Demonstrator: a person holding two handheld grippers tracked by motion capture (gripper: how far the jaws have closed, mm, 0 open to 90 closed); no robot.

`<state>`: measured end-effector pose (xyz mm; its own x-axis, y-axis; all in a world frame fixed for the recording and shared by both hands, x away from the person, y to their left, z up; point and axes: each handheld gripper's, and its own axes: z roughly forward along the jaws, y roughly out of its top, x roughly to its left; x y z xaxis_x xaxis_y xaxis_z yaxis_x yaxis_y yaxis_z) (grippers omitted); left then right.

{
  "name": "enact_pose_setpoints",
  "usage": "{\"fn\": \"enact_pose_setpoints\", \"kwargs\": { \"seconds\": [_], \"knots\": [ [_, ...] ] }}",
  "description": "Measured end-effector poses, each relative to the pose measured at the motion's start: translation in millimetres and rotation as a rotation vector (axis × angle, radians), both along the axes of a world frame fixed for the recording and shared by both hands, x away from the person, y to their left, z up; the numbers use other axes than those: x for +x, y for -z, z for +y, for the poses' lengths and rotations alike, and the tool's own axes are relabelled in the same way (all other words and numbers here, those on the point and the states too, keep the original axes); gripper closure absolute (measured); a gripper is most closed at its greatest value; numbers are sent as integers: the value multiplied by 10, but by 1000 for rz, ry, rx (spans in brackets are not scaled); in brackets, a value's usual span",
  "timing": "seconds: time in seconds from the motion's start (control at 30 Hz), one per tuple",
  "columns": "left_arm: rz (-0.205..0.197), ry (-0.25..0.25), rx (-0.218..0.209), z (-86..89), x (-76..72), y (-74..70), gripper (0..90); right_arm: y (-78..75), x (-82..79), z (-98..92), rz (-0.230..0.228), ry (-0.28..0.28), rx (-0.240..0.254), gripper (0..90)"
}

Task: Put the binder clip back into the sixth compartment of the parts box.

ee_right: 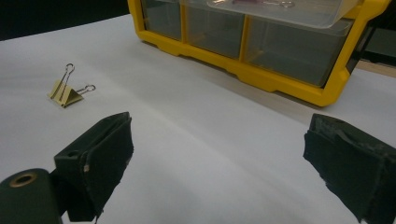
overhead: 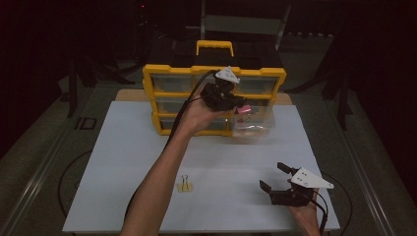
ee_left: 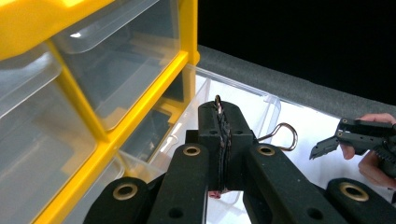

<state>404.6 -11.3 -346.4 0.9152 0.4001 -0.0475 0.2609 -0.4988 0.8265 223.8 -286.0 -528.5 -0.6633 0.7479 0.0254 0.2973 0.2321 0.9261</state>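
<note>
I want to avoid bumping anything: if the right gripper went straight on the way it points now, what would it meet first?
Probably the yellow drawer cabinet. The right gripper has open jaws framing bare white table ahead, with the yellow binder clip off to one side. Depth is hard to judge.

Organizer (overhead: 152, 93): yellow frame, clear drawers. Pulled-out drawer (overhead: 255, 129) at the organizer's right was clear too. Pink binder clip (overhead: 243, 110) over that drawer, silver wire loops. Gold binder clip (overhead: 185, 186) in front of the organizer lay on the white table sheet (overhead: 123, 162). Grippers were black.
</note>
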Motion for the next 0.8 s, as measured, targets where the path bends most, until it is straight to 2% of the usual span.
{"fn": "enact_pose_setpoints", "kwargs": {
  "seconds": [0.2,0.23,0.3,0.37,0.47,0.6,0.8],
  "knots": [
    [17,22,-9,-57,-1,41,879,-2,-2,-9,-4,1,2,76],
    [35,26,-22,-64,3,60,793,-2,-3,-8,-2,1,1,76],
    [29,3,-9,-70,-5,92,552,-3,-5,-5,-2,1,1,76],
    [25,-27,7,-58,-5,118,365,-4,-7,-7,-2,0,1,76],
    [27,-65,17,-22,1,144,175,-3,-4,-12,-4,1,0,76],
    [28,-94,17,70,4,177,115,-3,-3,-11,-3,1,0,76],
    [27,-126,11,229,-22,209,102,-3,-4,-12,-3,3,-1,76]
  ]
}}
